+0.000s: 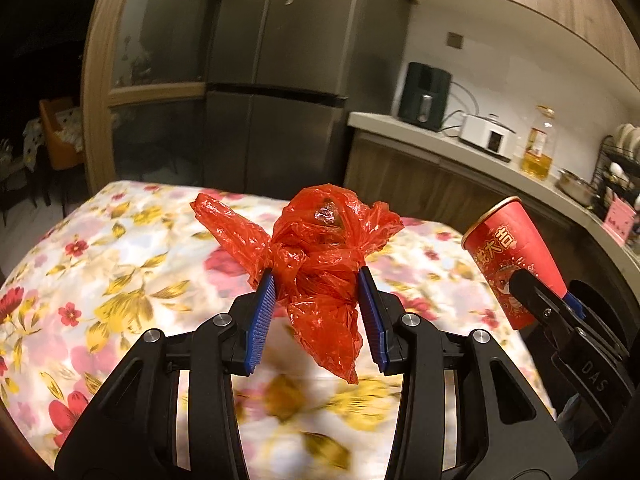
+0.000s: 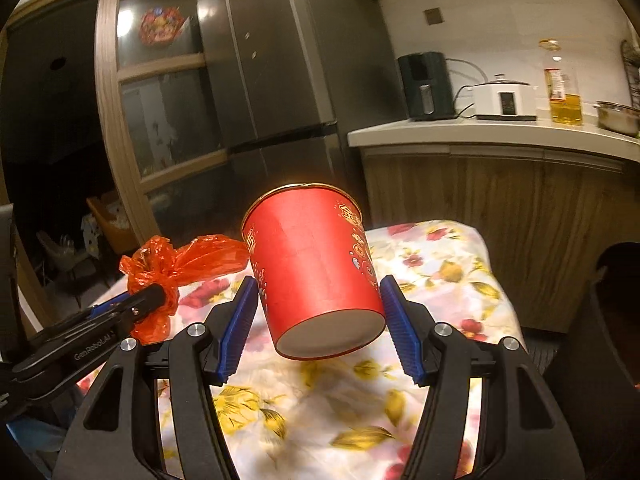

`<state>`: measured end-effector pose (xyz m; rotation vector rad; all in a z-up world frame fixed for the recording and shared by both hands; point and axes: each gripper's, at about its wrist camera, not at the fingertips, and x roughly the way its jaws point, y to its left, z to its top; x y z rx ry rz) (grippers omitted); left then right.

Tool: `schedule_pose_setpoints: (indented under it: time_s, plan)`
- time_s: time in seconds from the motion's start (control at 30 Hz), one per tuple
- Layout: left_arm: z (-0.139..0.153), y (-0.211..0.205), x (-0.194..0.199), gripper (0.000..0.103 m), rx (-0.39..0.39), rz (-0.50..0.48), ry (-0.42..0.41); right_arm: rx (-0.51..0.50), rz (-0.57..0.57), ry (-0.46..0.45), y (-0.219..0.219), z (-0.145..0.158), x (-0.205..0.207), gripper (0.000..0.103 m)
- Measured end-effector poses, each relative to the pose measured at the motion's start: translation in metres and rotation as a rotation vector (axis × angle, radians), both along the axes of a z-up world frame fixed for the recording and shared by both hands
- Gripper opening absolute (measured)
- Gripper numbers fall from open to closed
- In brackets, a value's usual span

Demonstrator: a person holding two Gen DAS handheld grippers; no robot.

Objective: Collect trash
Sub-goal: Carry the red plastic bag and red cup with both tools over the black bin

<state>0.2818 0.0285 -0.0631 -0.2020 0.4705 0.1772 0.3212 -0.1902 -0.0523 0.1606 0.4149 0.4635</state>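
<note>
My left gripper (image 1: 318, 280) is shut on a crumpled red plastic bag (image 1: 320, 240) and holds it above the floral tablecloth (image 1: 100, 272). My right gripper (image 2: 318, 290) is shut on a red paper cup (image 2: 314, 268) with gold print, tilted with its base toward the camera, above the same table. The cup (image 1: 516, 264) and right gripper show at the right of the left wrist view. The bag (image 2: 172, 264) and the left gripper show at the left of the right wrist view.
A grey fridge (image 1: 272, 72) stands behind the table. A kitchen counter (image 2: 480, 132) at the right holds a black appliance (image 2: 426, 86), a white cooker (image 2: 504, 98), an oil bottle (image 2: 562, 88) and a metal bowl (image 2: 618, 116). A dark bin-like shape (image 2: 608, 320) is at the right.
</note>
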Motion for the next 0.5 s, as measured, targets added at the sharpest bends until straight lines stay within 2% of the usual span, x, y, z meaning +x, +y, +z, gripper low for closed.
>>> schedule_pose_setpoints:
  time_s: [0.27,0.5]
  plan:
    - [0.021,-0.064,-0.003,0.04,0.022,-0.122,-0.045,0.044,-0.123,-0.049,-0.063,0.02,-0.03,0.062]
    - [0.036,-0.146,0.001,0.04,0.025,-0.287,-0.092,0.085,-0.289,-0.077,-0.135,0.029,-0.049,0.062]
